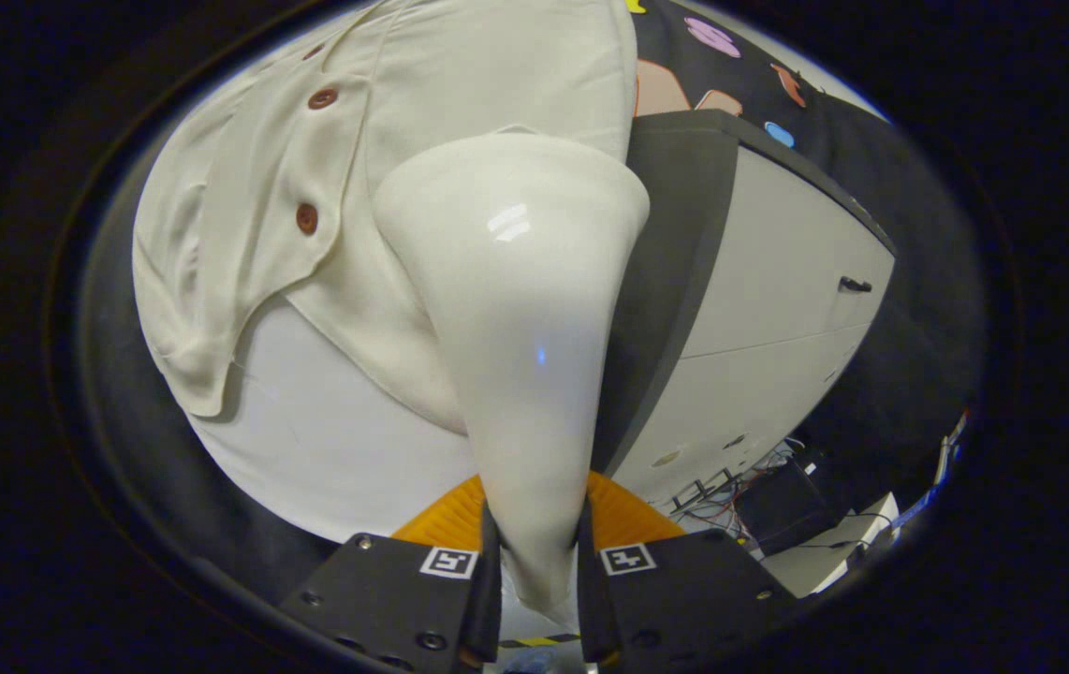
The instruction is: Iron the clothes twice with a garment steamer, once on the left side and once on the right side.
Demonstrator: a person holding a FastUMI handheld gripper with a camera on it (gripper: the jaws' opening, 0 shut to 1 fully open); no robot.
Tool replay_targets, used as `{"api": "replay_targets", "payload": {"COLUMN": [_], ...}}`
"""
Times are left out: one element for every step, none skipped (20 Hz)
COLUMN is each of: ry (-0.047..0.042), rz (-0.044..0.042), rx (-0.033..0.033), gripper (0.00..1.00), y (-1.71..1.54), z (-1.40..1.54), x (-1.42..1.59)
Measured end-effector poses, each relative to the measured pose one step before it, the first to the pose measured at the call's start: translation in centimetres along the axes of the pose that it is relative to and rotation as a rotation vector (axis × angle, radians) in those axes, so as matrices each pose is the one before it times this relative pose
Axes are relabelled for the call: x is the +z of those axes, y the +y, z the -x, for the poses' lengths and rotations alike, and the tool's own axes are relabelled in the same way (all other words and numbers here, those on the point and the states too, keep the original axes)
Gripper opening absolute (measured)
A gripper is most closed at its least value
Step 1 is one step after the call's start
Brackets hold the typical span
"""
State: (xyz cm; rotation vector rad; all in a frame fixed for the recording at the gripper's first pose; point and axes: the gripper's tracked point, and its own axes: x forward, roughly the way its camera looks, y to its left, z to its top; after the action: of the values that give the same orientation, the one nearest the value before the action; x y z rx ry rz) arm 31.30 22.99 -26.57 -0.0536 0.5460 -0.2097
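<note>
The gripper (534, 552) is clamped on the steamer (520, 309), both fingers pressing the narrow end of its handle from either side. From there the steamer widens into a smooth, glossy cone, and its broad head sits against the shirt (385, 159) just beyond the fingers.

The shirt hangs over a pale board (329, 449), its hem running across the board's middle and one corner of the placket drooping toward the board's near left edge. Below the hem the board is bare, a plain flat stretch of open surface. The cloth is soft, cream and lightly creased, with a row of round brown buttons (307, 218) down the front.

To the right of the steamer head, a dark panel edge (675, 262) stands close. Past it is a light cabinet (797, 281) with a small dark handle (855, 285). Wires (731, 496) tangle near the cabinet's lower corner, beside a dark box (783, 505).
</note>
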Motion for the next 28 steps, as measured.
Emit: {"api": "replay_targets", "payload": {"ry": [0.00795,0.00221,-0.00174,-0.00356,-0.00589,-0.00051,-0.005,-0.00165,-0.0102,-0.00519,0.00261,0.00237,-0.00446,-0.00501,-0.00488,0.00371,0.00472,0.0038,-0.00894,-0.0122,-0.00456,-0.00546,-0.00833,-0.0066,-0.01759,-0.01669,-0.02133,-0.0171], "rz": [-0.01507,-0.01173,-0.01199,-0.0107,-0.00193,0.00148,0.00049,-0.00418,-0.0056,-0.00159,0.00041,0.01156,0.01302,0.00671,0.00563,0.01252,0.01573,0.00687,0.00092,-0.0084,-0.00726,-0.0055,-0.00324,-0.00376,-0.00346,0.00121,0.00317,0.00017], "rx": [-0.00078,-0.00514,-0.00632,-0.0014,-0.00361,-0.00584,-0.00704,-0.00552,-0.00118,0.0018,0.00146,0.00185,-0.00389,0.00214,0.00674,0.01034,0.01316,0.01249,0.01529,0.01716,0.0091,0.00661,0.00236,0.00484,0.00997,0.00825,0.00725,0.01132], "gripper": [0.34,0.34,0.34,0.34,0.34,0.34,0.34,0.33,0.33,0.33,0.33,0.33,0.34,0.33,0.33,0.33,0.33,0.33,0.33,0.33,0.33,0.33,0.33,0.33,0.33,0.33,0.33,0.33], "y": [0.064,-0.026,0.001,0.105,0.015,-0.016,-0.114,-0.016,-0.024,0.045,-0.083,-0.181,-0.361,-0.138,0.025,-0.065,-0.156,-0.114,-0.079,0.023,-0.091,-0.273,-0.257,-0.179,-0.153,-0.139,-0.221,-0.113], "z": [-0.146,-0.132,-0.095,0.029,-0.012,0.108,0.14,0.158,0.276,0.437,0.625,0.79,0.904,0.824,0.895,0.972,0.935,0.902,0.938,1.039,0.919,0.96,0.973,1.024,1.054,0.98,0.991,1.003], "x": [-0.602,-0.442,-0.264,-0.122,0.02,-0.02,0.068,-0.07,0.122,0.1,-0.033,0.037,0.154,0.1,0.028,-0.23,-0.172,-0.046,0.039,0.1,-0.049,0.045,0.25,0.285,0.587,0.6,0.705,0.663]}}
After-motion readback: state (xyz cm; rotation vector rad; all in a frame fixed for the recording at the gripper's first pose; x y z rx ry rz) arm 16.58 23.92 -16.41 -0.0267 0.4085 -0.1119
